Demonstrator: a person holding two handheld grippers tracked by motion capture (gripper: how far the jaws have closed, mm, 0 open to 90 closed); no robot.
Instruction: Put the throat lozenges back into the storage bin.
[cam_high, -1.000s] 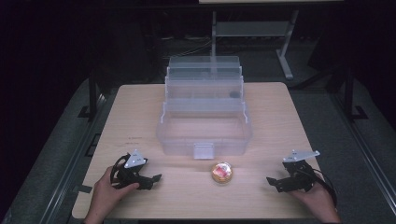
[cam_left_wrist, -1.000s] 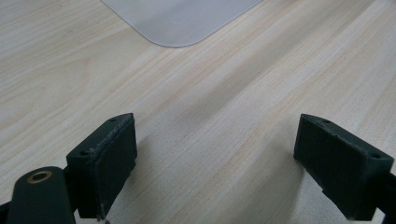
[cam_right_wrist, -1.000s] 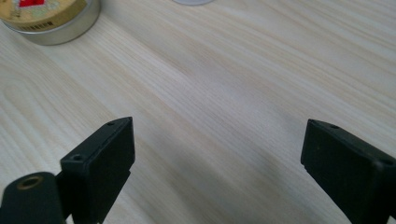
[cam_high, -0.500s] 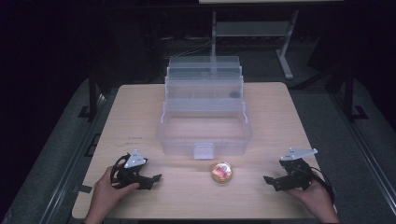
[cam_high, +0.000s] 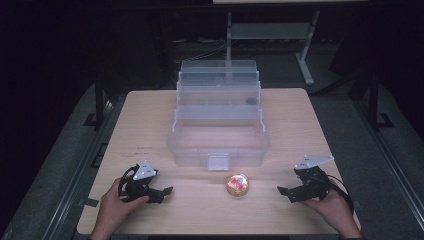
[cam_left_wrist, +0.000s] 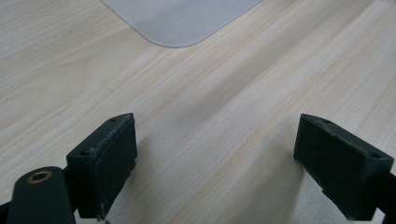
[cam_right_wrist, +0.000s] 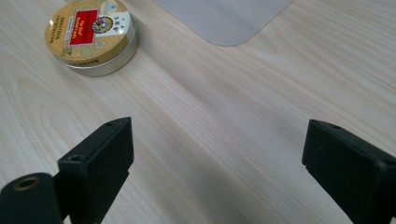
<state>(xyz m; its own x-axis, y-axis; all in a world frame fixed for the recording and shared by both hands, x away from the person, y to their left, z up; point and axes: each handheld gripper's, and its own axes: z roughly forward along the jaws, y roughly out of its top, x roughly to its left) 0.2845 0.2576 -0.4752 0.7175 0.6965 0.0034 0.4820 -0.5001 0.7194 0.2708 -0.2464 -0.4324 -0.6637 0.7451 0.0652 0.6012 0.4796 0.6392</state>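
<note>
Risk, left: the left tongs (cam_high: 159, 192) rest low on the counter (cam_high: 150, 120) — a hasty sweep toward the middle could knock the round tin (cam_high: 237, 184) rather than take it.
Risk, middle: the tin lies flat and shallow, just in front of the clear tiered box (cam_high: 218, 134), apart from its latch; a grip set too high would likely slip off the lid and skate it across the wood.
Risk, right: a low lift could catch the box's front wall.
Left tongs: jaws spread wide, holding nothing.
Right tongs (cam_high: 287, 192): spread wide, empty — the tin lies well apart.
</note>
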